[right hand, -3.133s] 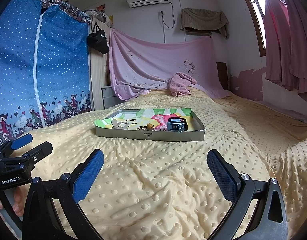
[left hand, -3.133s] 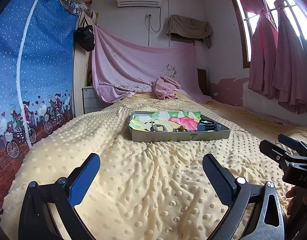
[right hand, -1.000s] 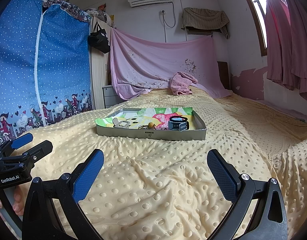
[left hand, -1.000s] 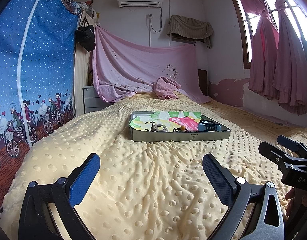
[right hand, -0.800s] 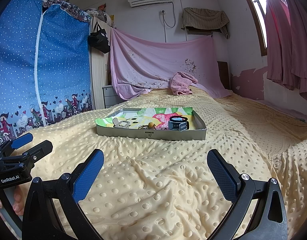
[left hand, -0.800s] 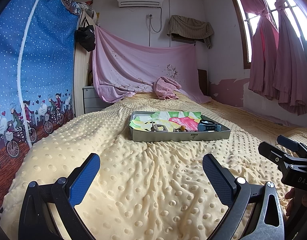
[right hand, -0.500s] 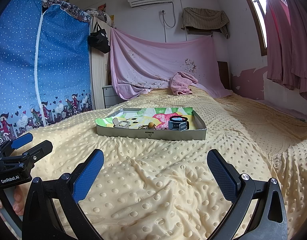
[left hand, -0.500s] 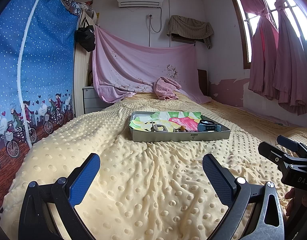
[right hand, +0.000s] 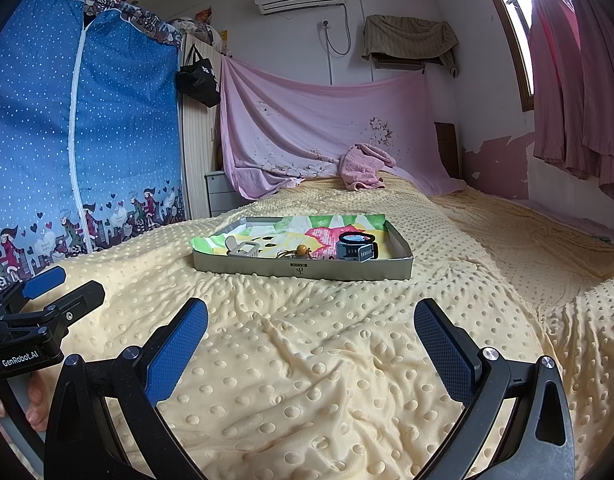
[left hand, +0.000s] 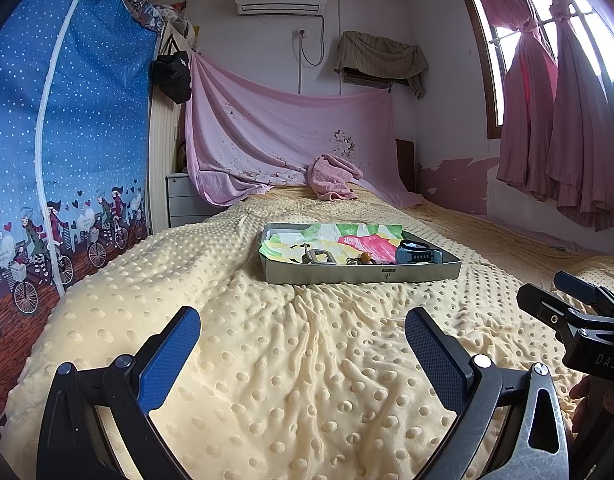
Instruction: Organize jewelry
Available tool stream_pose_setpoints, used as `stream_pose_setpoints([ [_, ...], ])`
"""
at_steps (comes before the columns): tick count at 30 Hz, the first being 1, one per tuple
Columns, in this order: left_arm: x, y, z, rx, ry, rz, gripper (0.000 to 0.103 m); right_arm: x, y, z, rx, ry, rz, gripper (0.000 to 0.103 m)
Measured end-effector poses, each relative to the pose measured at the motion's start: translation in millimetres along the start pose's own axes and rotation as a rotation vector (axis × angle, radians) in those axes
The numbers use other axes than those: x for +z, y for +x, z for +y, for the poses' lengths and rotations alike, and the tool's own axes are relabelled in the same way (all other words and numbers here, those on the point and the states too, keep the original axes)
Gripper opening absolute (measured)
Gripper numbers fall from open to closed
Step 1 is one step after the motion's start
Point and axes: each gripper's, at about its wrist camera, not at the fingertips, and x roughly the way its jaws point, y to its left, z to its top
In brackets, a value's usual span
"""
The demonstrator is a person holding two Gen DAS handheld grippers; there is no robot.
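The jewelry lies in the shallow grey metal tray [right hand: 303, 270] that sits in the middle of the bed, on the pale yellow dotted blanket [right hand: 327, 360]. Inside it you have three pieces in a row along the front wall: a silver-white rectangular clasp piece [right hand: 245, 249] at the left, a thin cord with an amber round bead [right hand: 301, 250] in the middle, and a blue-grey digital wristwatch with a dark strap [right hand: 354, 249] at the right. They rest on a bright green, yellow and pink patterned cloth [right hand: 307, 228] that lines the tray, probably so that small pieces do not slide on the metal and are easy to see. The pieces are near each other but I cannot tell if the cord touches its neighbours.

Since all pieces are already in the tray, this scene fits two stages: either they wait to be sorted, or they were laid there as the tidy result. The pictures do not settle which.

Your left tongs [left hand: 303, 344] hover low over the blanket with the jaws wide apart and nothing between them; your right tongs [right hand: 311, 340] are the same, spread and empty. Both point straight at the tray, well apart from it, so the cameras keep the whole tray in view. Your hand [right hand: 35, 400] grips the handle of the left tongs at the edge of the right view.
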Motion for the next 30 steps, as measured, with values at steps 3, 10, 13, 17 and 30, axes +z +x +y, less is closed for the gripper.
stream_pose_setpoints([
  [3, 0.0, 0.0, 0.1, 0.0, 0.0, 0.0, 0.103, -0.4, 0.0, 0.4, 0.0, 0.0, 0.0, 0.102],
  [10, -0.2, -0.1, -0.2, 0.0, 0.0, 0.0, 0.103, 0.0, 0.0, 0.0, 0.0, 0.001, 0.0, 0.102],
  [13, -0.2, 0.1, 0.0, -0.001, 0.0, -0.001, 0.103, -0.3, -0.1, 0.3, 0.0, 0.0, 0.0, 0.102],
  [17, -0.4, 0.2, 0.0, -0.001, 0.0, 0.0, 0.103, 0.1, -0.1, -0.3, 0.0, 0.0, 0.0, 0.102],
  [30, 1.9, -4.9, -2.9, 0.0, 0.004, -0.011, 0.103, -0.2, -0.1, -0.3, 0.0, 0.001, 0.0, 0.102],
])
